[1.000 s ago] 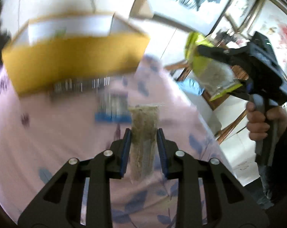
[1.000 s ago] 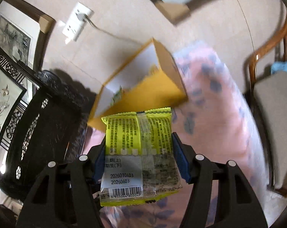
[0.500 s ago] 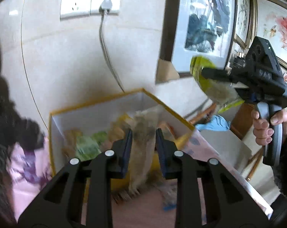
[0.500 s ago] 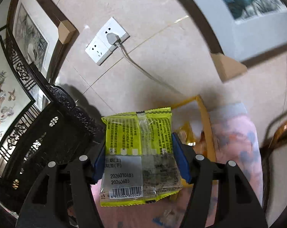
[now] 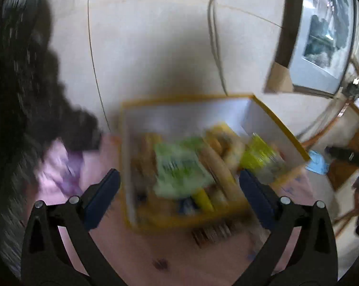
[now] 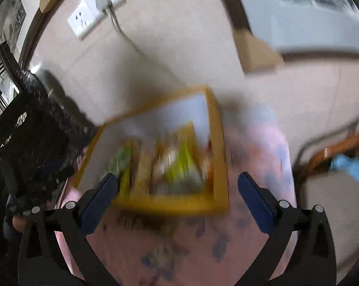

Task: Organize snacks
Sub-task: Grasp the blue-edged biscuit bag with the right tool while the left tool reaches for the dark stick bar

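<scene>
A yellow box [image 5: 281, 128] with white inner walls stands on the pink flowered cloth [image 5: 155, 250], several snack packets blurred inside it. My left gripper [image 5: 179, 178] hangs over its near side, jaws opening wide, nothing between them. A green packet [image 5: 179, 169], a long tan pack [image 5: 217, 166] and a yellow-green packet [image 5: 260, 155] lie in the box. In the right wrist view my right gripper [image 6: 177, 178] is also opening, empty, above the box [image 6: 217, 143], with the yellow-green packet [image 6: 184, 162] inside.
The box sits close to a beige wall with a socket and cable [image 6: 101, 2]. Framed pictures [image 5: 322, 35] lean at the right. A dark carved chair [image 6: 24, 143] is at the left, a wooden chair with a blue cloth [image 6: 351, 164] at the right.
Both grippers have gone from shut on a packet to wide open. The tan pack and the yellow-green packet now lie in the box. Both views have dropped towards the box.
</scene>
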